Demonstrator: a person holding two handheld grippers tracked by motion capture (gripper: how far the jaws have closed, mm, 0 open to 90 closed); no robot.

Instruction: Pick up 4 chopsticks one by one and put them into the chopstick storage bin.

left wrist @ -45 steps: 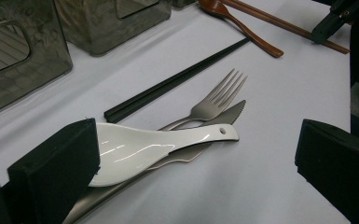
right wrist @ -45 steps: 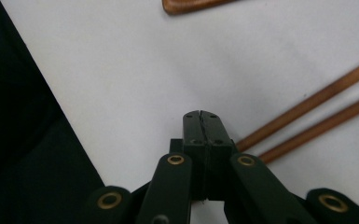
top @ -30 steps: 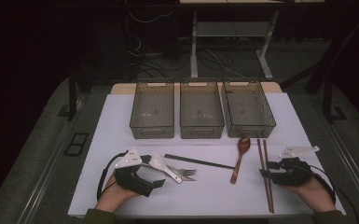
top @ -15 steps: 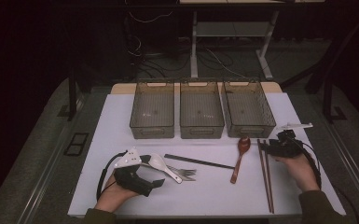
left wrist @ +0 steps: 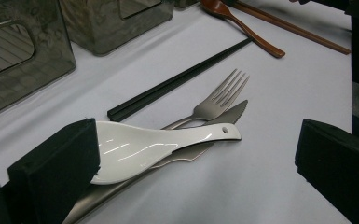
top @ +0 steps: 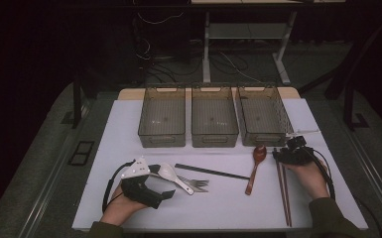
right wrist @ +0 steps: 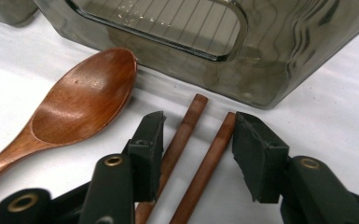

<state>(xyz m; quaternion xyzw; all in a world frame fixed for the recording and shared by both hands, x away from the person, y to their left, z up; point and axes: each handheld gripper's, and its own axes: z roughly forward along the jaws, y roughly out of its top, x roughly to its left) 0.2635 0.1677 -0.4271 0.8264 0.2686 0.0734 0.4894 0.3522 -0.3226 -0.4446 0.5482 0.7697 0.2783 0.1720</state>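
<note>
Right tongs, closing, straddle two brown wooden chopsticks unpinched at the smoky bin's six o'clock; left tongs gape around a white ceramic spoon.

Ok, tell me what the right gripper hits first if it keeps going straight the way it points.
Probably the near wall of the right-hand bin: the right gripper straddles the brown chopsticks' ends, jaws open, aimed at that wall just beyond, though depth is uncertain.

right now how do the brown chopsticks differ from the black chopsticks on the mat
The brown chopsticks are reddish wood, round in section; the black chopsticks are dark and look squarer. The brown pair points toward the bins at the mat's right side, its far ends between the open right tongs; the black pair lies crosswise mid-mat, away from either tongs. The brown sticks sit slightly apart, the black ones close together. Both pairs lie flat on the white mat.
</note>
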